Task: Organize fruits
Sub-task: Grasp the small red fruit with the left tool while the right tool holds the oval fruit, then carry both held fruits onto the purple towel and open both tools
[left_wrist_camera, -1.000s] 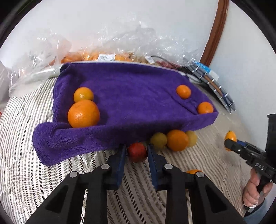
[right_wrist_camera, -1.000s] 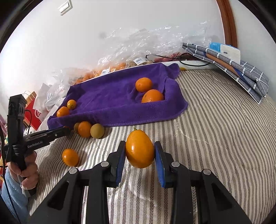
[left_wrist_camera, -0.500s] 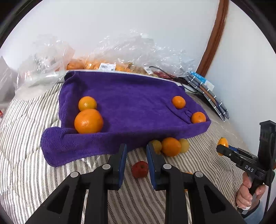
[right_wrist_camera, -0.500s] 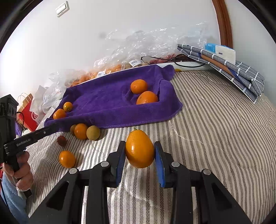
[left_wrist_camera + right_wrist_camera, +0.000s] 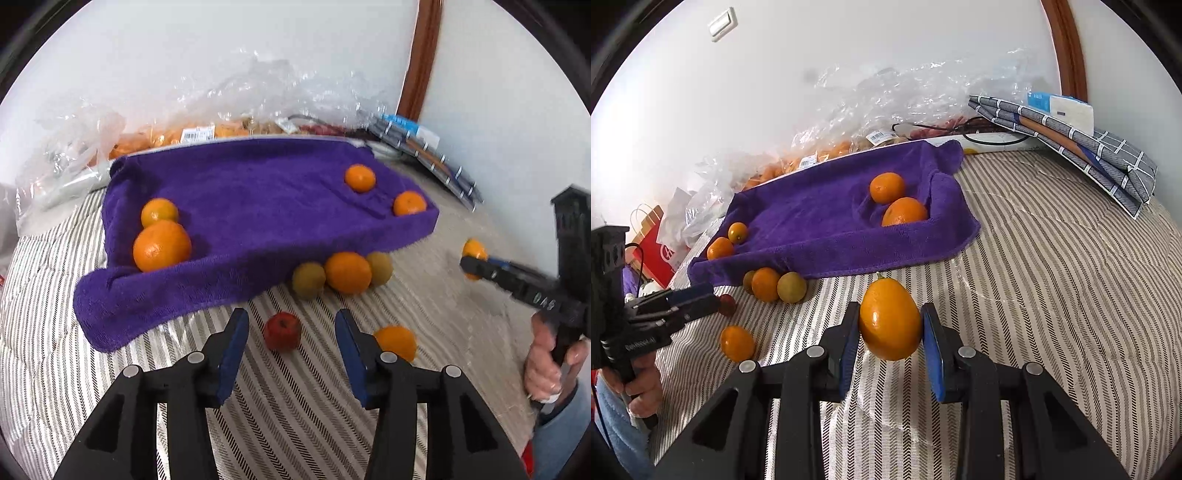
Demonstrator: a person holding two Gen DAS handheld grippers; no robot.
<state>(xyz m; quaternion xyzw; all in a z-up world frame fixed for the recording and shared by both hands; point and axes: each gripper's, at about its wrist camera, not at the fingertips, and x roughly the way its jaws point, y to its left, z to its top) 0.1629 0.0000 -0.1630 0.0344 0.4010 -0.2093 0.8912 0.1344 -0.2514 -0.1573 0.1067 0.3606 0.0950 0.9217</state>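
Note:
A purple towel point(image 5: 258, 206) lies on the striped bed with two oranges at its left point(image 5: 161, 244) and two small ones at its right point(image 5: 360, 178). My left gripper point(image 5: 291, 334) is open; a small red fruit point(image 5: 282, 330) lies on the bed between its fingertips. An orange point(image 5: 395, 341) lies just right of it. Three fruits point(image 5: 347, 272) rest against the towel's front edge. My right gripper point(image 5: 890, 326) is shut on an oval orange fruit point(image 5: 889, 319), held above the bed in front of the towel point(image 5: 827, 221).
Clear plastic bags of fruit point(image 5: 192, 133) lie behind the towel by the wall. Folded checked cloth point(image 5: 1071, 147) lies at the back right. A red paper bag point(image 5: 653, 247) stands beyond the bed's left edge. The striped bedspread point(image 5: 1052, 277) extends to the right.
My left gripper let go of the small red fruit, pulled back and opened wide; the fruit now lies on the bed. My right gripper still holds the oval orange fruit.

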